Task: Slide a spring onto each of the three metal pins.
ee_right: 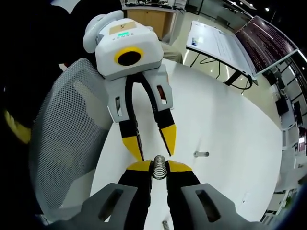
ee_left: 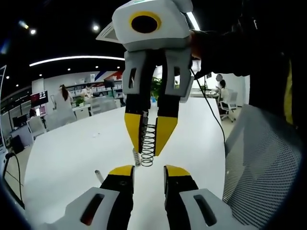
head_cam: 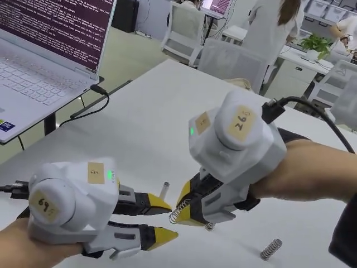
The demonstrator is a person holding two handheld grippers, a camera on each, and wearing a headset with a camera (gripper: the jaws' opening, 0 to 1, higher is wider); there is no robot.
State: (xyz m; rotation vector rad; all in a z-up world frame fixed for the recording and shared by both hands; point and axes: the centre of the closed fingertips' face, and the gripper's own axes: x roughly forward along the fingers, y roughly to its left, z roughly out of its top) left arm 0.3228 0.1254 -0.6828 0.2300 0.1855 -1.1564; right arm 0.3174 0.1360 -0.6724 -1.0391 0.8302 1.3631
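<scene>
My right gripper is shut on a steel spring, which sticks out of its yellow tips just above the white table. In the right gripper view the spring sits end-on between the jaws. My left gripper faces it from the left, open and holding nothing. In the left gripper view the right gripper hangs down with the spring. A bare metal pin stands beyond the tips. A second spring stands upright under the right gripper. A third spring lies loose at the right.
An open laptop sits on a stand at the left, with a black cable running off it. The table's far edge lies behind the grippers. Mesh chairs and a person are beyond it.
</scene>
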